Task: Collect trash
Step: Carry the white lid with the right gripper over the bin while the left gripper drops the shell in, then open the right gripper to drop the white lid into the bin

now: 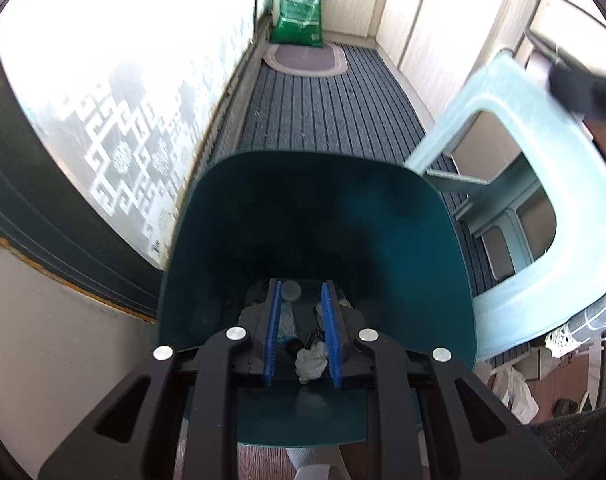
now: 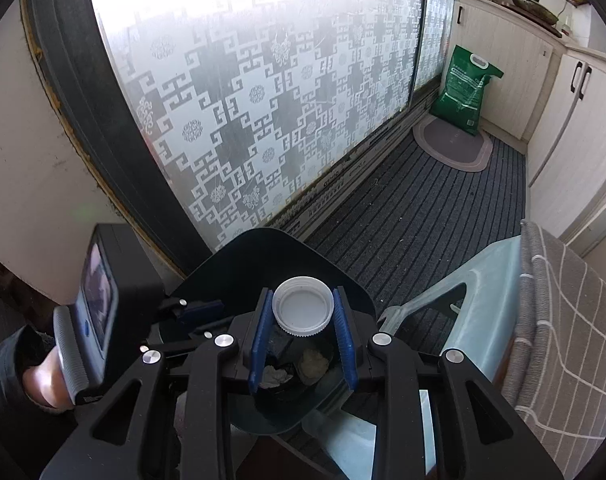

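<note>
Right gripper (image 2: 303,300): we find its blue pads (image 2: 261,332) clamped on a white cap (image 2: 303,307). The cap sits at the pad tips, hollow side towards the camera, touching both pads. It hangs over the open mouth of the teal bin (image 2: 263,248), towards the bin's far wall, clear of the contents. Below it, on the bin floor, we see crumpled paper (image 2: 277,376) and a pale lump (image 2: 312,364) side by side.

Left gripper (image 1: 301,288): its fingers (image 1: 273,320) reach into the same bin from the near rim and stand at a narrow gap. We cannot tell whether they grip anything. In that gap we see only bin contents: a white tissue (image 1: 311,364) near the near wall, a wrapper (image 1: 286,320) beside the left pad, and a grey disc (image 1: 291,290) at the fingertips. In the right wrist view a hand (image 2: 43,380) holds this gripper's handle at the bin's left edge.

Surroundings: we note a pale blue stool (image 1: 543,152) just beside the bin's right edge, with a checked cloth (image 2: 563,320) next to it. Both stand over a striped mat (image 1: 323,112). A patterned glass door (image 2: 263,100) runs along the mat's left edge, cabinets (image 2: 563,120) along its right. At the far end a green bag (image 1: 299,12) stands upright on an oval rug (image 1: 307,58).
</note>
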`<state>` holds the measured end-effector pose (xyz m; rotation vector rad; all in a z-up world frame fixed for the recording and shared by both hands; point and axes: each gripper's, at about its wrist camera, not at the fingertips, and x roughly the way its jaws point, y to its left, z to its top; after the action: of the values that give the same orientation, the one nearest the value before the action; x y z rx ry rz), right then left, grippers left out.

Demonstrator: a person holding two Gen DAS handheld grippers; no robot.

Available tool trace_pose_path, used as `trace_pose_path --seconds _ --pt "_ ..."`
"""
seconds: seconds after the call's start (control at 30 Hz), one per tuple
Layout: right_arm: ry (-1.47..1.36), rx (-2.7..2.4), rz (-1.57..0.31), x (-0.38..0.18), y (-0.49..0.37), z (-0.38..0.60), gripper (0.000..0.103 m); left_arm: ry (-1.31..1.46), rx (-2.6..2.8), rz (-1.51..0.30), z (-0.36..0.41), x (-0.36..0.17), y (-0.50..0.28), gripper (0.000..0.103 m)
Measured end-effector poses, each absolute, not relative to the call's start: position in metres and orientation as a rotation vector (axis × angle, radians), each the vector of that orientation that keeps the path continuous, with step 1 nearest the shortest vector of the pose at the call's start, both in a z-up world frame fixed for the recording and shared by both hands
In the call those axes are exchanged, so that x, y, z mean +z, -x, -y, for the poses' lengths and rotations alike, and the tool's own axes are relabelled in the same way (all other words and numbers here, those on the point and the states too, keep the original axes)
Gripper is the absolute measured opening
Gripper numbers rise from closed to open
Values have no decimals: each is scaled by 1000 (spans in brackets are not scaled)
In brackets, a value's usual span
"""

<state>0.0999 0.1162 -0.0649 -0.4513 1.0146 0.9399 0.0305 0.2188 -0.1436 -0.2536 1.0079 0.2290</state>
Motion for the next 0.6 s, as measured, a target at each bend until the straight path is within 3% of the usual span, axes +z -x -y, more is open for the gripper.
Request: trace_pose_path --seconds 0.13,0.6 --pt "485 947 -1046 -81 -95 -123 30 273 244 -933 -228 -129 -24 16" --pt "604 957 -1202 -150 -81 -140 30 306 231 -697 -235 -78 -6 14"
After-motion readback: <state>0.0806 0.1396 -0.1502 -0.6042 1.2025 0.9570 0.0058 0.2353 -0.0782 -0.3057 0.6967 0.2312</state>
